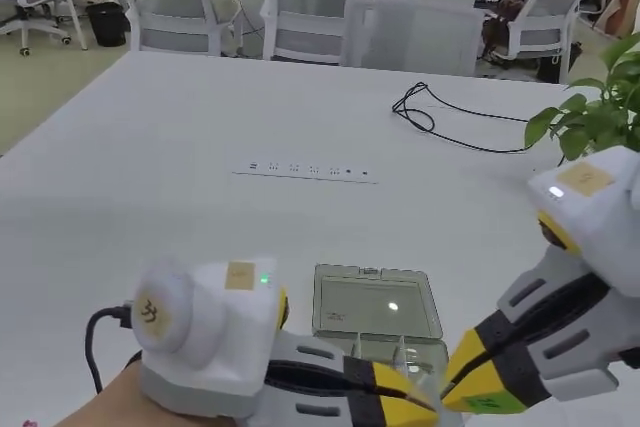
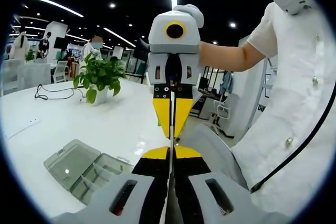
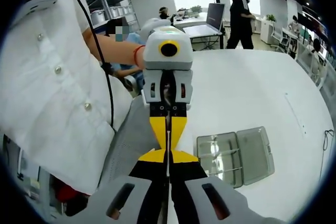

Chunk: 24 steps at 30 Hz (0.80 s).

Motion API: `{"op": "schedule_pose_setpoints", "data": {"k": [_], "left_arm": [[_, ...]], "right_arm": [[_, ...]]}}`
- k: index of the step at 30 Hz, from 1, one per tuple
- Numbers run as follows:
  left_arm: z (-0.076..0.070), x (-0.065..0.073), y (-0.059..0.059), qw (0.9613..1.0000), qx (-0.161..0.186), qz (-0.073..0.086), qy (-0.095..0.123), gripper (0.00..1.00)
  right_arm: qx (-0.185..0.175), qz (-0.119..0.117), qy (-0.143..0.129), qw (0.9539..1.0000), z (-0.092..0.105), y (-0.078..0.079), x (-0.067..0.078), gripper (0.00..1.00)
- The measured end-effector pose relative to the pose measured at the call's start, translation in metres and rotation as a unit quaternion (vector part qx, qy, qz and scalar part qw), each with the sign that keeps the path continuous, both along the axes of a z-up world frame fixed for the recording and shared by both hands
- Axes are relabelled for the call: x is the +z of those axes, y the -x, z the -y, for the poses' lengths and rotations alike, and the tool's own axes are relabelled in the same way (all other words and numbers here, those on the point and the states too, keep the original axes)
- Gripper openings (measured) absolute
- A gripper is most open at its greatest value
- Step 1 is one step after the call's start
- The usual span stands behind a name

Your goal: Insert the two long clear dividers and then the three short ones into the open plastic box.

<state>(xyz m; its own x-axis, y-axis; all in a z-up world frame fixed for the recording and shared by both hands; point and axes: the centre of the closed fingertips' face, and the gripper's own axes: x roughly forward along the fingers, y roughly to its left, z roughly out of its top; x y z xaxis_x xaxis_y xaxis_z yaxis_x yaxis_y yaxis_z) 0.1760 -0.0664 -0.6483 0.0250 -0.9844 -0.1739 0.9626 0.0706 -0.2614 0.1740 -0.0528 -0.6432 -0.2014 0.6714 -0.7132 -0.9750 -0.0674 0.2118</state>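
Both jaw pairs pressed together tip to tip, I am pinching what looks like a thin clear divider [image 2: 171, 141] edge-on between left gripper [image 2: 170, 153] and right gripper [image 3: 168, 156], probably squaring it for seating in the open plastic box [image 1: 375, 309] lying just beyond on the table [image 1: 200, 147].

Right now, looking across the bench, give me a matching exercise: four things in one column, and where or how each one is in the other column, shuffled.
Things:
1. plastic box
2. black cable
3. potted plant
4. socket strip

Places or states:
A. leafy, at the right edge of the table
B. set flush in the tabletop, mid-table
C. lid open, on the near side
D. looped, lying far right

Pairs: 1-C, 2-D, 3-A, 4-B.
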Motion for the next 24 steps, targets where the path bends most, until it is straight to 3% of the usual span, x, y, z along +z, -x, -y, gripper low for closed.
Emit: {"op": "schedule_pose_setpoints", "data": {"k": [8,24], "left_arm": [[-0.005,-0.001,-0.001,0.9999,0.010,-0.003,-0.002,0.01],[-0.031,-0.014,-0.007,0.9984,0.051,-0.009,-0.024,0.17]], "right_arm": [[-0.011,0.005,-0.004,0.9999,-0.001,-0.003,0.003,0.03],[-0.034,0.024,-0.015,0.9990,-0.005,-0.012,0.014,0.03]]}}
